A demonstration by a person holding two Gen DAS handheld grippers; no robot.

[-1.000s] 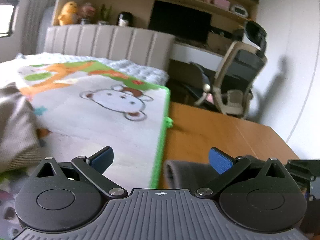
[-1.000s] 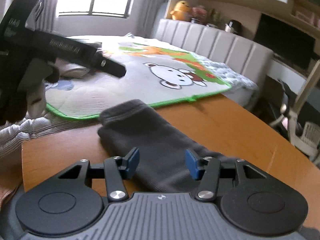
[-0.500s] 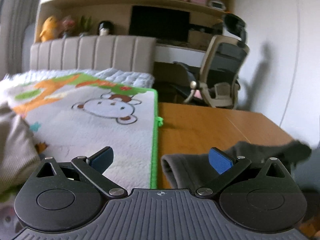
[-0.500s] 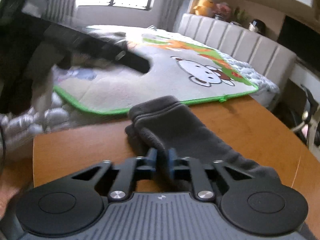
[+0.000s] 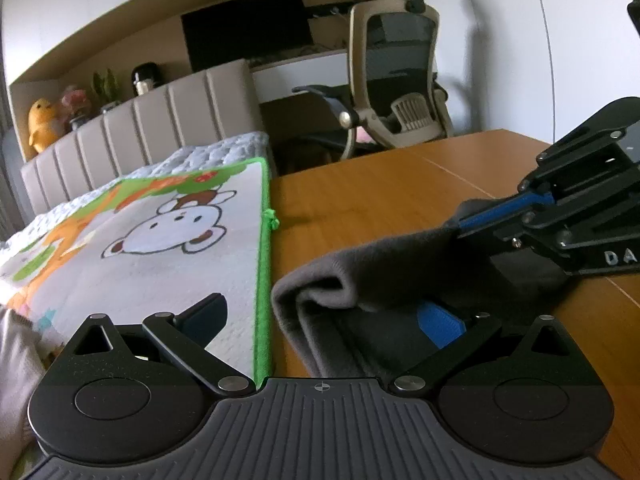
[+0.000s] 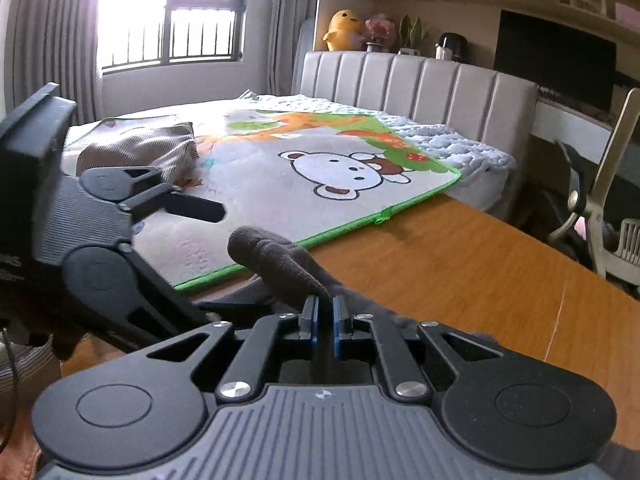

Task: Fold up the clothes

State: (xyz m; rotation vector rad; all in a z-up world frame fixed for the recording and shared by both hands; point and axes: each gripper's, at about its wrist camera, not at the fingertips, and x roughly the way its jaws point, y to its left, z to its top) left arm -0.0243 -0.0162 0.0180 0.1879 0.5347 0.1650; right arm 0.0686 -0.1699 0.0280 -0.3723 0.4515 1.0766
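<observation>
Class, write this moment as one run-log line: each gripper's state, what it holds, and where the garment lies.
right gripper: shut on grey garment | left gripper: open, straddling garment's near edge | garment: partly lifted off wooden table | stage: fold beginning

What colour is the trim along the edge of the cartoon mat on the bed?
Bright green trim, clearest in the left wrist view.

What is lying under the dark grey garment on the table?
The dark grey garment rests on the wooden table; one blue finger of the left gripper sits under its raised fold. Anything further beneath is covered.
</observation>
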